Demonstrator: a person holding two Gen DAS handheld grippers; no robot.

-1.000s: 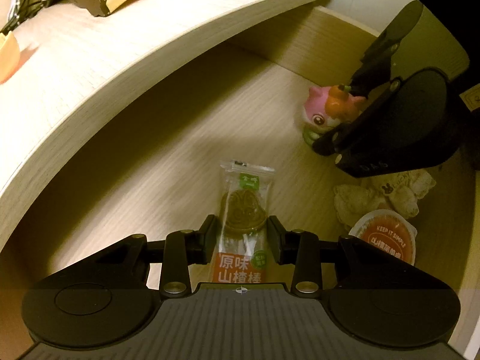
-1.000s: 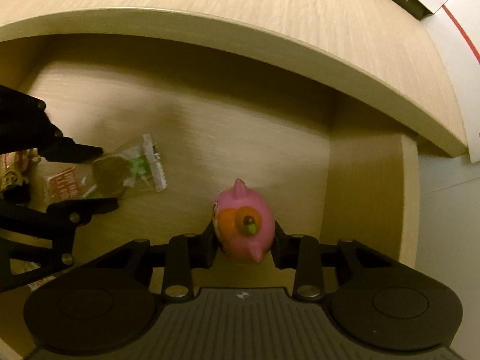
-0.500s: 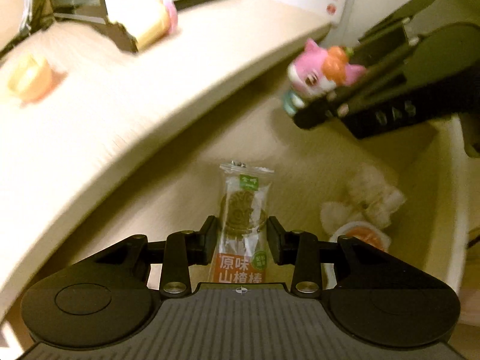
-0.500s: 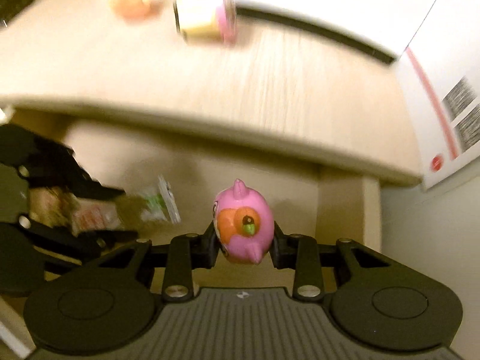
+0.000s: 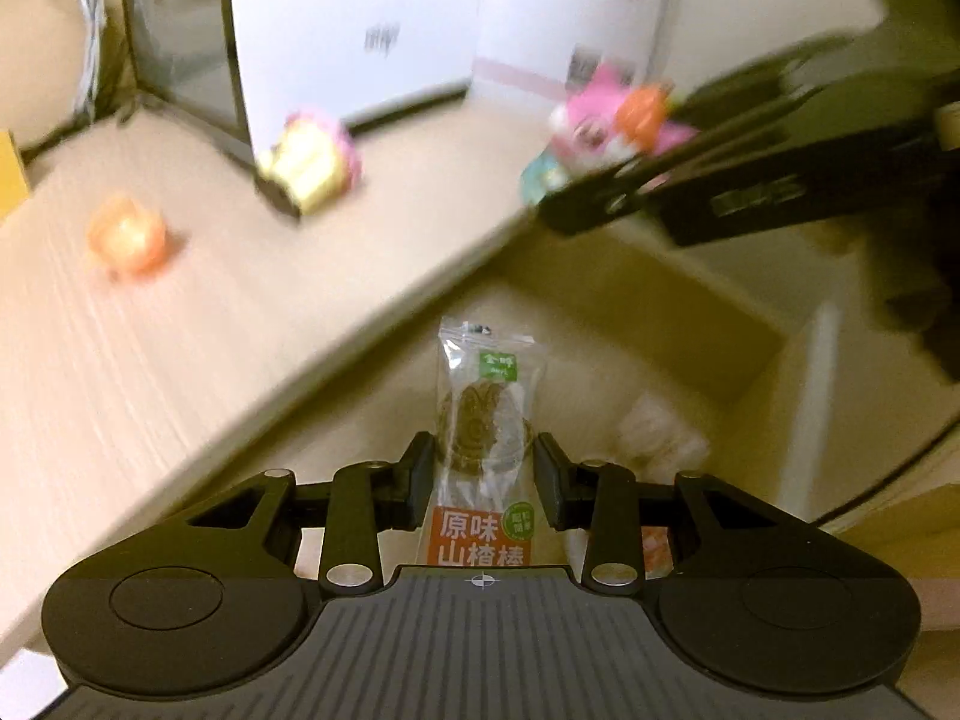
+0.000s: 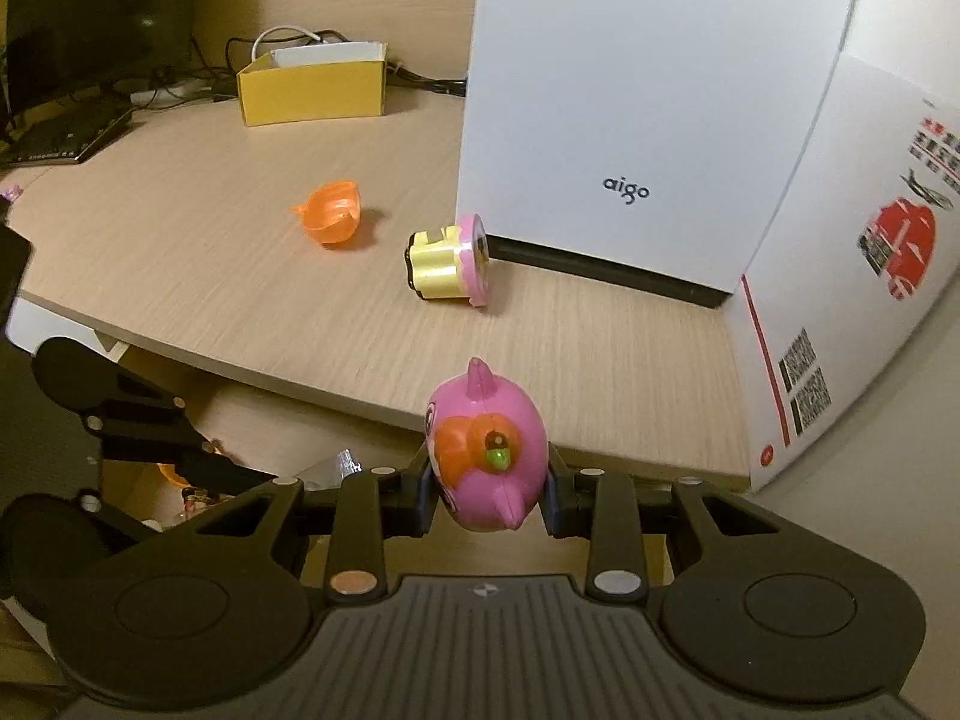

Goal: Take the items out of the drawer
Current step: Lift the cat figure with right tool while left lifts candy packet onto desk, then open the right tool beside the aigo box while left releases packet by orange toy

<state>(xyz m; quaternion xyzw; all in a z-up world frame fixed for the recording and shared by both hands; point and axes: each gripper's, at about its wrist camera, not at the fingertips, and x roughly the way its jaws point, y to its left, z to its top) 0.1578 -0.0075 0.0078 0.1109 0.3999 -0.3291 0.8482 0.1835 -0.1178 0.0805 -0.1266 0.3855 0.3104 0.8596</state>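
Right wrist view, my right hand-held gripper (image 6: 487, 495) clamps pink bird toy (image 6: 485, 450), orange face, at table (image 6: 240, 276) edge, left hand-held gripper (image 5: 483, 480) pinching clear snack packet (image 5: 483, 426) over drawer (image 5: 660, 324).

A home office or study desk area, dimly lit with warm yellowish light. A light wood-grain desktop (image 6: 252, 276) holds a large white cardboard box (image 6: 630, 120) printed with the brand name "aigo", with barcodes and red graphics on its side. Behind it sit a small open yellow box (image 6: 312, 90), a tangle of black and white cables (image 6: 288, 42), and a dark keyboard (image 6: 66, 135) at the far left under what looks like a dark monitor (image 6: 90, 18). Small plastic toys lie on the desktop: an orange capsule half (image 6: 330, 220) and a yellow-and-pink toy (image 6: 447, 264). Below the desk edge, an open wooden drawer (image 5: 660, 312) holds snack packets and trinkets
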